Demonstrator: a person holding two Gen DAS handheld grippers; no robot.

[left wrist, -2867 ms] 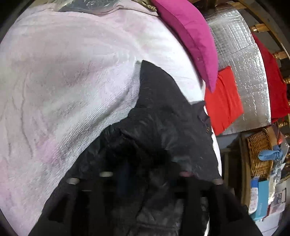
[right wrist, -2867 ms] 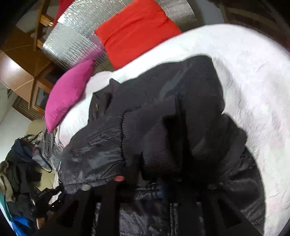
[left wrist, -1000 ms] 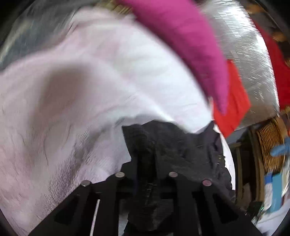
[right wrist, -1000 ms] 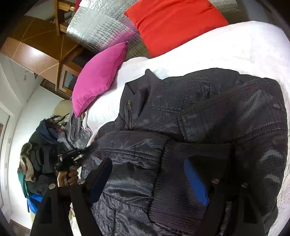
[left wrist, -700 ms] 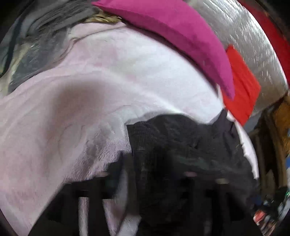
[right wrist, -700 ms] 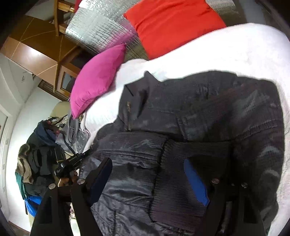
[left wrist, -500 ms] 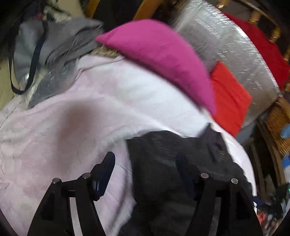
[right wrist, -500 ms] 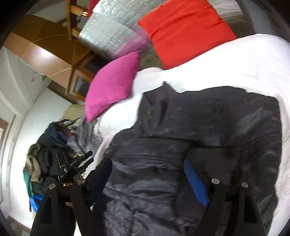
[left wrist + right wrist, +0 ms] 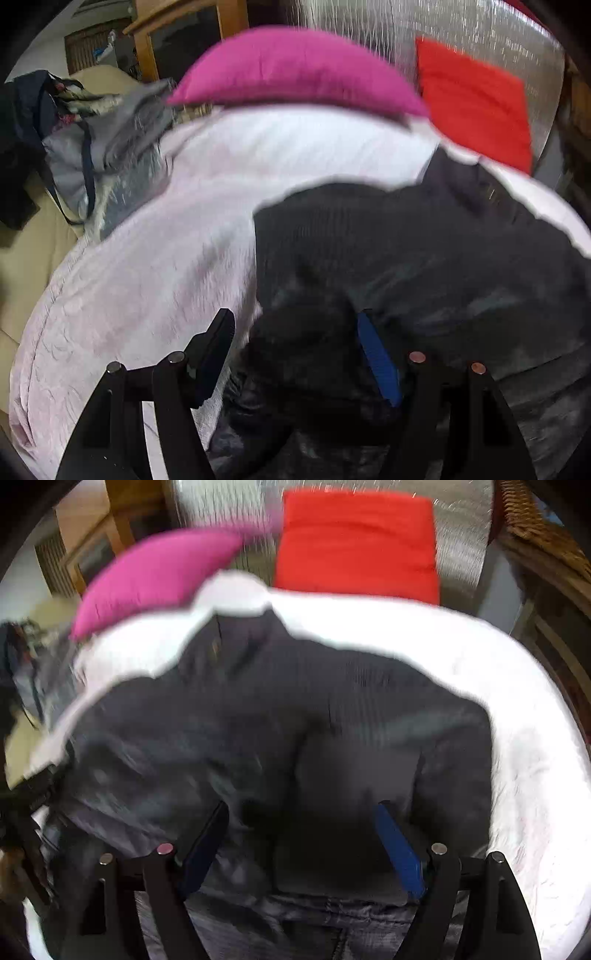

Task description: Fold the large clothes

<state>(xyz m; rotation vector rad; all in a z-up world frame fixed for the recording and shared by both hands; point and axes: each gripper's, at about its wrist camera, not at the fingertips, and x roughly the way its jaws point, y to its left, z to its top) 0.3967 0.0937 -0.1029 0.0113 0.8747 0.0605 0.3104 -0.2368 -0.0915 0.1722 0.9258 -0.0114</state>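
Observation:
A black quilted jacket [image 9: 424,251] lies on a bed with a pale pink-white cover [image 9: 155,266]. In the right wrist view the jacket [image 9: 280,716] is spread with its collar toward the pillows and both sleeves folded in over the body. My left gripper [image 9: 295,332] is open and empty, above the jacket's left edge. My right gripper [image 9: 301,823] is open and empty, above the jacket's lower middle. Both views are blurred.
A magenta pillow [image 9: 295,70] and a red pillow [image 9: 476,99] lean at the head of the bed against a silver quilted panel [image 9: 461,33]. A heap of grey and dark clothes [image 9: 103,147] lies left of the bed. The bed cover [image 9: 528,760] shows right of the jacket.
Both grippers let go of the jacket and opened. They pulled back and turned toward the head of the bed. The sleeves now lie folded in.

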